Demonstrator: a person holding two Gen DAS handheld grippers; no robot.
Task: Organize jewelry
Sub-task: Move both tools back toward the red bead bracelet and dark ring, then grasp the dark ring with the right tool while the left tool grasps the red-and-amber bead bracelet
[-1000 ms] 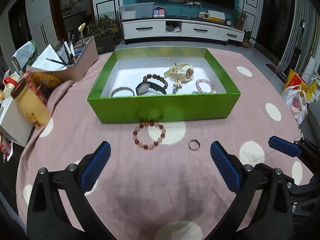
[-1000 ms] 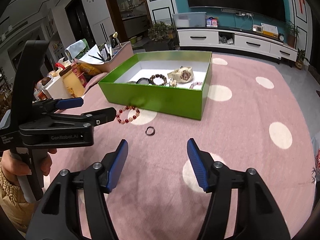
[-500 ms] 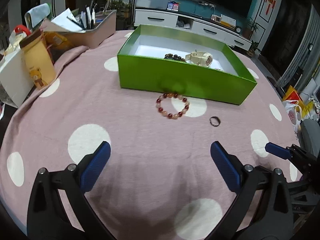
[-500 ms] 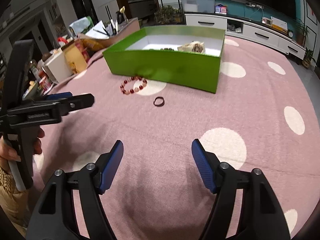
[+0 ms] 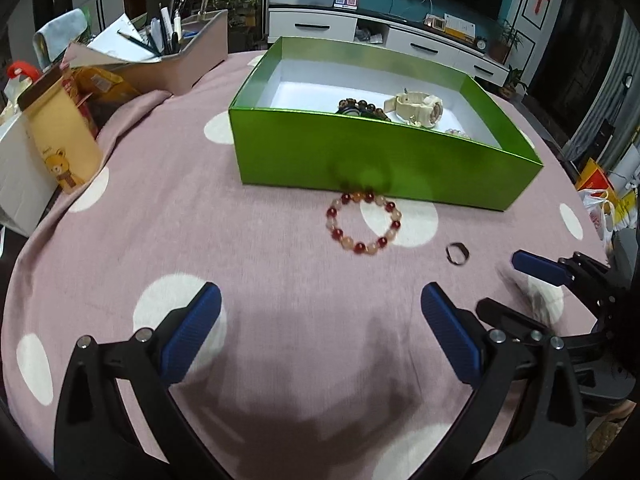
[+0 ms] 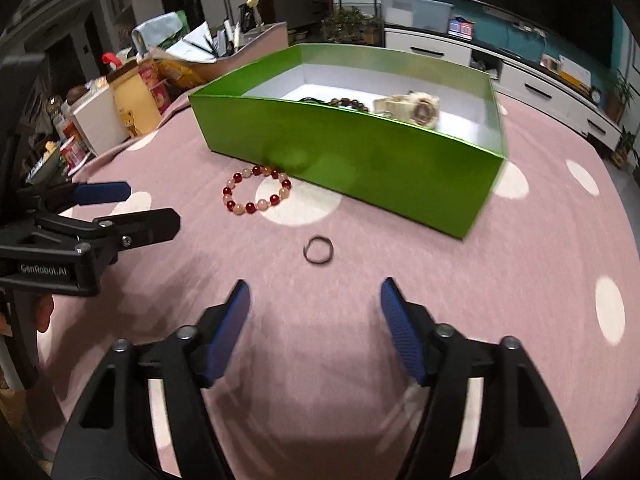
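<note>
A red and pale bead bracelet (image 5: 363, 222) lies on the pink dotted cloth just in front of the green box (image 5: 380, 164); it also shows in the right wrist view (image 6: 256, 195). A small dark ring (image 5: 457, 253) lies to its right, and directly ahead of my right gripper (image 6: 319, 249). The box (image 6: 352, 156) holds a cream watch (image 5: 416, 108), a dark bead bracelet (image 5: 362, 106) and other pieces. My left gripper (image 5: 320, 320) is open and empty, short of the bracelet. My right gripper (image 6: 314, 312) is open and empty, just short of the ring.
A yellow bear container (image 5: 60, 136), a white box (image 5: 16, 176) and a pink organizer with pens (image 5: 176, 60) stand at the left. The table's edge curves away on the right, with bags (image 5: 604, 204) on the floor beyond.
Both grippers have come lower and closer to the table. The bracelet and ring now look nearer and larger. Nothing was picked up.
</note>
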